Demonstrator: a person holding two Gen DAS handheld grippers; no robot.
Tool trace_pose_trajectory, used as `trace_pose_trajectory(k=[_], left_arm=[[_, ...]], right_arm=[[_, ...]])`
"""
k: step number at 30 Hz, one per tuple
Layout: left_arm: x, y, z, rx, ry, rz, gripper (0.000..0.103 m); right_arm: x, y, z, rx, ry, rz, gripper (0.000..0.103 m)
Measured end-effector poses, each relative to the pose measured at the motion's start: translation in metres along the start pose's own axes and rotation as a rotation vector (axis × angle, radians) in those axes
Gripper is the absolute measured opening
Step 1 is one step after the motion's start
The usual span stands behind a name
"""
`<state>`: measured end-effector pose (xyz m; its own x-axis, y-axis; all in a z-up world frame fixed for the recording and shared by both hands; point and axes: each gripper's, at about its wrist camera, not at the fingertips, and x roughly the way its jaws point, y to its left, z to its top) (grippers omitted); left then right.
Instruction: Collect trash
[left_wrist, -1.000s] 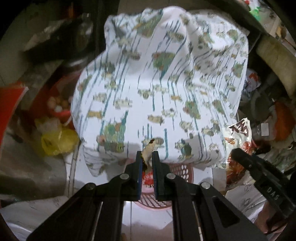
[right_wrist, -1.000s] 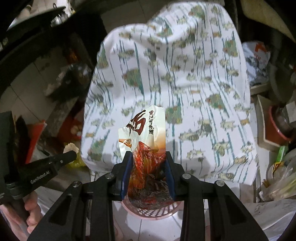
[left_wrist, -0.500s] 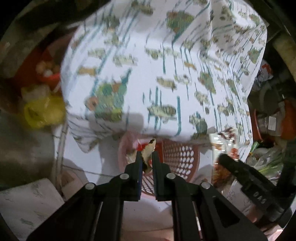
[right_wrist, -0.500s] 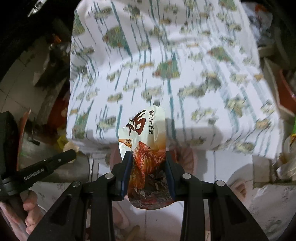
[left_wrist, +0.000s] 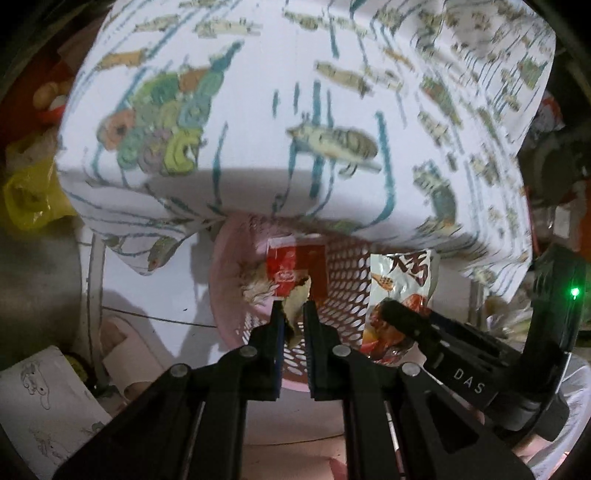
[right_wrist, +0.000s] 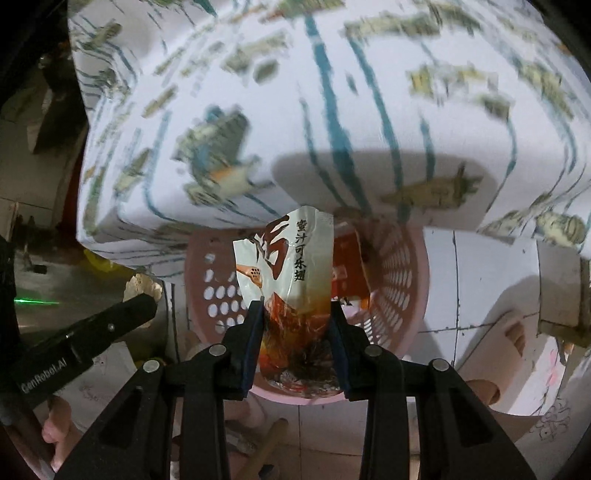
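A white tiled floor is seen under a table with a fish-pattern cloth. A pink basket is set on it, partly under the cloth. A snack wrapper is pinched by the right gripper over the basket. A small pale scrap is squeezed in the left gripper at the near rim. A red packet is seen inside.

- A lived-in home is showing: a printed tablecloth is draping a table.
- A pink perforated wastebasket is sitting on tiled floor.

Pink perforated basket; white cloth, seemingly fish-patterned.
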<state>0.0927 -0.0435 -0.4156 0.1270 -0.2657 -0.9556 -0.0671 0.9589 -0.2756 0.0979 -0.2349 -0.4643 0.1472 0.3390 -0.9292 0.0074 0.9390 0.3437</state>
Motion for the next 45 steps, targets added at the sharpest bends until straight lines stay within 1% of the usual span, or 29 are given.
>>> trace_pose_trajectory(k=[3,4,5,6,7,8,9,10,12,15,18,20,22,23,24,25,26,27,29,31,33,34,35,36,41,45], left_arm=[[0.006,0.001,-0.002,0.002,0.011,0.023,0.008],[0.005,0.002,-0.002,0.002,0.009,0.031,0.01],[0.005,0.002,-0.002,-0.003,0.009,0.039,0.022],[0.003,0.004,-0.002,-0.011,0.003,0.043,0.03],[0.002,0.005,-0.001,-0.014,-0.005,0.048,0.042],[-0.001,0.005,-0.001,-0.017,-0.016,0.063,0.048],[-0.005,0.005,0.0,-0.014,-0.031,0.079,0.049],[-0.008,0.004,0.001,-0.006,-0.043,0.089,0.049],[-0.02,0.001,0.002,0.003,-0.079,0.105,0.049],[-0.049,-0.001,0.002,-0.003,-0.158,0.101,0.049],[-0.086,-0.005,0.0,0.01,-0.26,0.113,0.051],[-0.11,-0.008,-0.001,0.03,-0.333,0.132,0.056],[-0.133,-0.008,-0.003,0.06,-0.386,0.099,0.057],[-0.144,-0.009,-0.005,0.071,-0.419,0.102,0.058],[-0.156,-0.011,-0.007,0.084,-0.457,0.132,0.059],[-0.167,-0.012,-0.01,0.101,-0.491,0.153,0.063],[-0.178,-0.014,-0.014,0.121,-0.53,0.167,0.068],[-0.19,-0.017,-0.019,0.139,-0.572,0.183,0.071],[-0.205,-0.023,-0.024,0.164,-0.634,0.191,0.082],[-0.217,-0.031,-0.031,0.204,-0.691,0.226,0.086],[-0.227,-0.031,-0.04,0.2,-0.748,0.23,0.09],[-0.231,-0.03,-0.044,0.193,-0.773,0.214,0.094],[-0.235,-0.029,-0.047,0.188,-0.791,0.198,0.1],[-0.237,-0.028,-0.049,0.187,-0.806,0.189,0.103],[-0.247,-0.03,-0.059,0.184,-0.88,0.201,0.103],[-0.247,-0.027,-0.059,0.166,-0.869,0.172,0.103]], right_arm=[[0.01,0.001,0.002,-0.012,0.014,-0.017,0.037],[0.013,0.001,0.002,-0.012,0.015,-0.016,0.037],[0.015,0.001,0.002,-0.009,0.013,-0.018,0.04],[0.016,0.001,0.002,-0.005,0.008,-0.022,0.044],[0.017,0.0,0.003,0.004,0.006,-0.037,0.046],[0.017,-0.001,0.002,0.009,0.006,-0.04,0.056],[0.015,-0.002,0.001,0.011,0.0,-0.033,0.064],[0.013,-0.002,0.001,0.01,-0.01,-0.031,0.066],[0.002,0.0,0.001,-0.003,-0.036,-0.06,0.066],[-0.021,0.008,0.002,-0.016,-0.09,-0.075,0.066],[-0.065,0.029,0.0,-0.079,-0.192,-0.116,0.066],[-0.094,0.041,-0.002,-0.123,-0.26,-0.14,0.067],[-0.128,0.052,-0.005,-0.163,-0.347,-0.171,0.073],[-0.141,0.054,-0.007,-0.172,-0.386,-0.178,0.079],[-0.159,0.057,-0.011,-0.187,-0.44,-0.194,0.086],[-0.169,0.059,-0.012,-0.195,-0.471,-0.201,0.087],[-0.186,0.062,-0.016,-0.206,-0.519,-0.215,0.087],[-0.194,0.064,-0.017,-0.211,-0.539,-0.218,0.087],[-0.215,0.069,-0.021,-0.23,-0.586,-0.217,0.087],[-0.227,0.07,-0.025,-0.236,-0.623,-0.208,0.09],[-0.234,0.071,-0.031,-0.237,-0.653,-0.215,0.096],[-0.24,0.072,-0.035,-0.238,-0.684,-0.228,0.103],[-0.243,0.073,-0.037,-0.24,-0.711,-0.236,0.103],[-0.246,0.074,-0.039,-0.239,-0.724,-0.243,0.103],[-0.255,0.077,-0.045,-0.24,-0.767,-0.224,0.103],[-0.26,0.078,-0.049,-0.244,-0.788,-0.227,0.103]])
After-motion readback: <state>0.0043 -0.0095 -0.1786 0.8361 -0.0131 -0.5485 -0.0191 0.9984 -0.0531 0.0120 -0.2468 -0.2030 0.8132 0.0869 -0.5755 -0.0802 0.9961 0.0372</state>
